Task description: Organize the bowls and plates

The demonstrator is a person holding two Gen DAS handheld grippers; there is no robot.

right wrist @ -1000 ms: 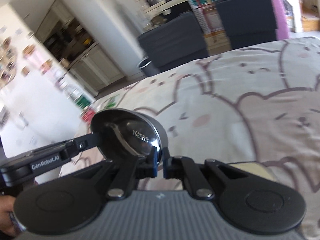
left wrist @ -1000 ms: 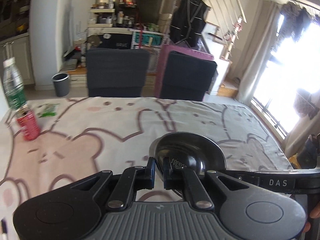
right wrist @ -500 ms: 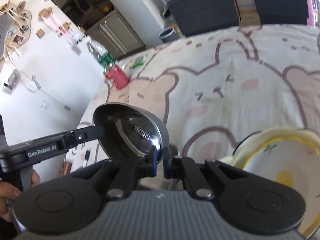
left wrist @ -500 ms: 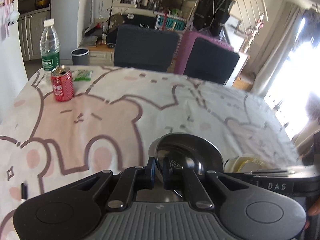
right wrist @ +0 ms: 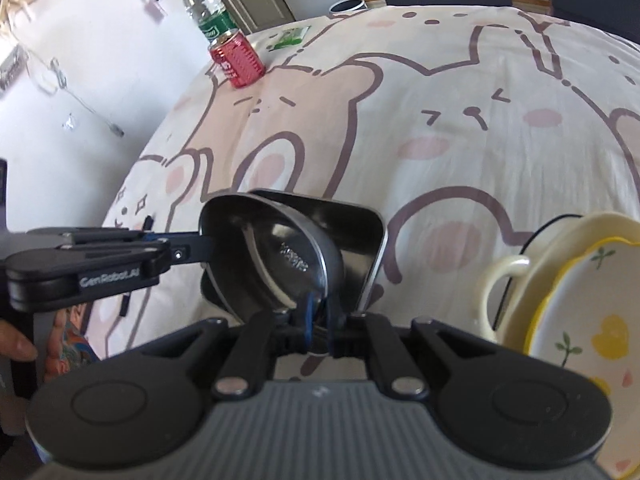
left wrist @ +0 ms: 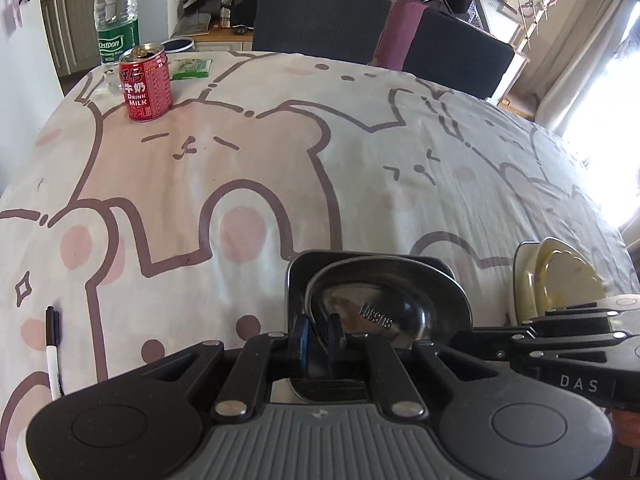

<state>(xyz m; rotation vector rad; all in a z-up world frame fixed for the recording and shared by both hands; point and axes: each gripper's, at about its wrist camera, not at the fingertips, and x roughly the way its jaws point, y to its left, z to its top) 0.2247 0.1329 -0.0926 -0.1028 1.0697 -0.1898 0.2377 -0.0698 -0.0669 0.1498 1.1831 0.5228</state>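
Note:
A round steel bowl (left wrist: 384,304) is held by both grippers, one on each side of its rim. My left gripper (left wrist: 318,334) is shut on the near rim; my right gripper (right wrist: 320,320) is shut on the opposite rim. The bowl (right wrist: 276,260) sits just inside or over a square dark metal dish (right wrist: 344,224) on the tablecloth; contact is unclear. The dish also shows in the left wrist view (left wrist: 360,258). To the right stands a cream and yellow stack of a handled bowl (right wrist: 520,280) and a flowered plate (right wrist: 592,328), also seen in the left wrist view (left wrist: 560,280).
A red milk can (left wrist: 145,84), a water bottle (left wrist: 117,20) and a green packet (left wrist: 191,69) stand at the table's far left. A black marker (left wrist: 53,350) lies near the left front edge. Two dark chairs (left wrist: 320,16) stand behind the table.
Both grippers have carried the steel bowl down and forward toward the table, onto the square dish. The cream and yellow stack came into view on the right.

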